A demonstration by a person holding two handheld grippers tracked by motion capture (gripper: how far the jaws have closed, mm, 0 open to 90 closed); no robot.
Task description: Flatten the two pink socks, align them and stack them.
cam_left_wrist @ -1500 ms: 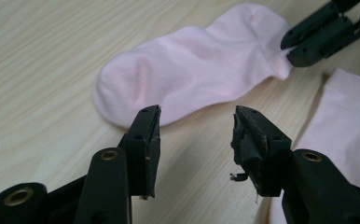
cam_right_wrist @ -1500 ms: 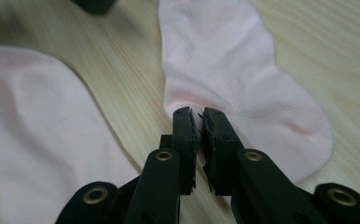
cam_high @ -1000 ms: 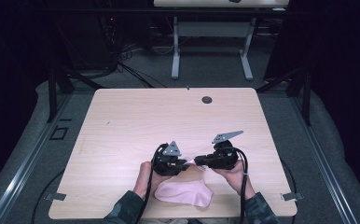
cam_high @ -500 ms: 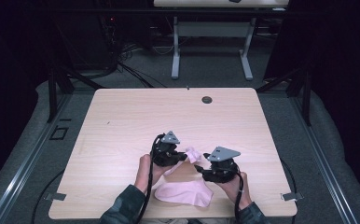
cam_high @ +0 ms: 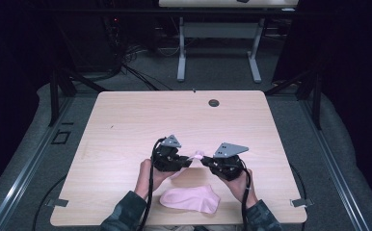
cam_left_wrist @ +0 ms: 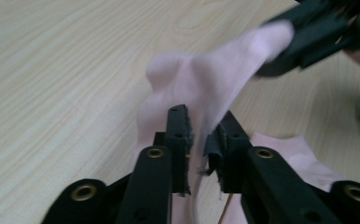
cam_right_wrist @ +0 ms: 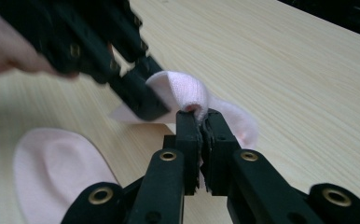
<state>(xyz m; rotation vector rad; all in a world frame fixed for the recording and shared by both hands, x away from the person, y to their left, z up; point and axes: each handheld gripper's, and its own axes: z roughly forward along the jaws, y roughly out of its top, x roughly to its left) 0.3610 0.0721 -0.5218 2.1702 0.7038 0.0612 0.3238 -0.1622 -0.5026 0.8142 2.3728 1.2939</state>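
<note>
Table: a light wooden table top (cam_high: 126,125) with rounded corners, seen from above in the high view; a small dark round grommet (cam_high: 214,102) is set near its far edge.
Held sock: a pale pink knitted sock (cam_high: 197,155) is stretched in the air betw. the two grippers, just above the near half of the table (its middle part sags a little in the left gripper view) (cam_left_wrist: 206,84).
Second sock: another pale pink sock (cam_high: 190,198) is laid flat on the table near the front edge, betw. the two forearms, well below the grippers and apart from the held one; part of it is also seen in the right gripper view (cam_right_wrist: 57,163).
Left gripper: the left gripper (cam_high: 186,161) is held approx. at table centre-front; its jaws have just been opening and are seen slightly apart in its own view, with the sock cloth running through the gap (cam_left_wrist: 199,140). Whether the pads press on the cloth cannot be told for sure.
Right gripper: the right gripper (cam_high: 205,161) is pointed toward the left one, tips nearly meeting; its jaws have just been closing and are clamped together on a fold of the held sock (cam_right_wrist: 200,126).
Hands: each gripper is gripped from below by a hand in a dark patterned sleeve.
</note>
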